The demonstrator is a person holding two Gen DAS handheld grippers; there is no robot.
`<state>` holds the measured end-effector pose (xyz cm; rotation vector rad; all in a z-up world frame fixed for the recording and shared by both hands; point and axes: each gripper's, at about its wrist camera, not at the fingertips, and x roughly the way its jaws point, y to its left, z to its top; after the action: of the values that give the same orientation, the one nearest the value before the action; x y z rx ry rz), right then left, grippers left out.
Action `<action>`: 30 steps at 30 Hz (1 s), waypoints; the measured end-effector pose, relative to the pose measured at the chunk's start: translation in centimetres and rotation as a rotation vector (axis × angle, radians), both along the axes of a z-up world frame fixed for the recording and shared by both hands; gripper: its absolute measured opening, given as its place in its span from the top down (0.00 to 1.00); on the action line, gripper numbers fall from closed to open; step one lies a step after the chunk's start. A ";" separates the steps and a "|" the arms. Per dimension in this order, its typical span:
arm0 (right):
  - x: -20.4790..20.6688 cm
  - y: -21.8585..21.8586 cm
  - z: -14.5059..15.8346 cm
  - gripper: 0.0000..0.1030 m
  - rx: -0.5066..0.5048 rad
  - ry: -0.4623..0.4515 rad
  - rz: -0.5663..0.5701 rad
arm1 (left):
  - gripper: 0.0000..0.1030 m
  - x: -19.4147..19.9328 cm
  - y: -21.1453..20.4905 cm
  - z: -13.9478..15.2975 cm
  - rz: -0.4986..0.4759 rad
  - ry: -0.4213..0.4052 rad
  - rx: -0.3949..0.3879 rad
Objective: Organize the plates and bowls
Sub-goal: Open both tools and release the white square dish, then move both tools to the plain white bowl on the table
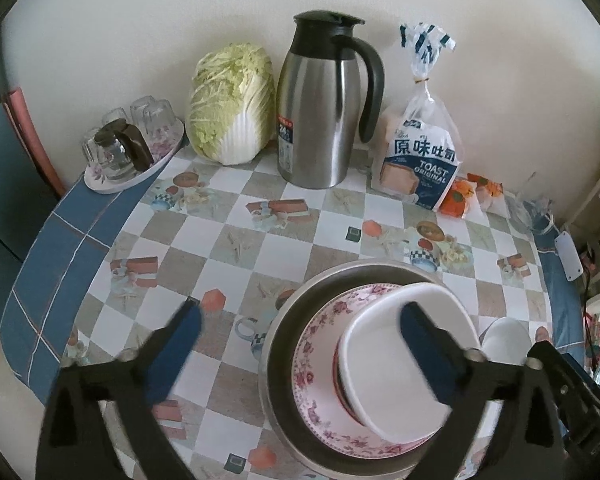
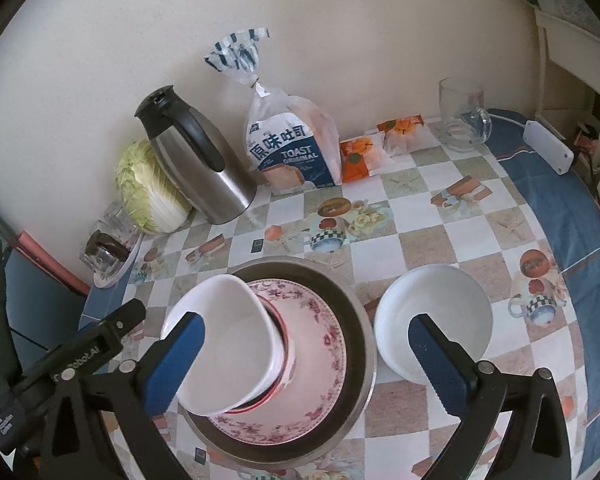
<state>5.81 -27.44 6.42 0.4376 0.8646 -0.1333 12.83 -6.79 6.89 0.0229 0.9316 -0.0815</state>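
On the checkered table (image 2: 420,216), both grippers hung wide open over a dish stack.
Largest first: steel pan (image 2: 352,300) sat mid-table, holding the floral plate (image 2: 320,364), and on that a red-rimmed bowl (image 2: 285,344) with a white bowl (image 2: 228,336) tilted on top. Second white bowl (image 2: 432,312) stood alone on the cloth just right of the pan. Left gripper (image 1: 300,352) had its jaws spread wide, the right pad over the tilted bowl, nothing gripped. Right gripper (image 2: 308,356) was spread wide too, one pad in front of each white bowl, whether touching I could not tell. By the wall: thermos jug (image 1: 320,112), cabbage (image 1: 232,104), toast bag (image 1: 420,160), tray of glasses (image 1: 128,148), glass mug (image 2: 462,114).
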 end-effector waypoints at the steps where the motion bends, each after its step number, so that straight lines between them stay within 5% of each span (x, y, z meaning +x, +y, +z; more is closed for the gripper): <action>1: -0.1 -0.3 0.1 0.00 -0.003 -0.001 -0.004 | 0.02 -0.2 -0.3 0.2 -0.001 -0.010 -0.001; 17: -3.8 -9.3 -0.2 0.00 -0.025 0.019 -0.172 | 0.02 -3.6 -9.1 1.1 -0.196 -0.072 -0.108; 30: -6.1 -14.6 -2.0 0.00 -0.013 0.056 -0.297 | 0.02 -5.1 -16.0 0.0 -0.386 -0.078 -0.108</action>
<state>-0.27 -42.08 4.46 0.5503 0.8497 -0.4261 7.71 -22.81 6.92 0.1048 0.8336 -0.4849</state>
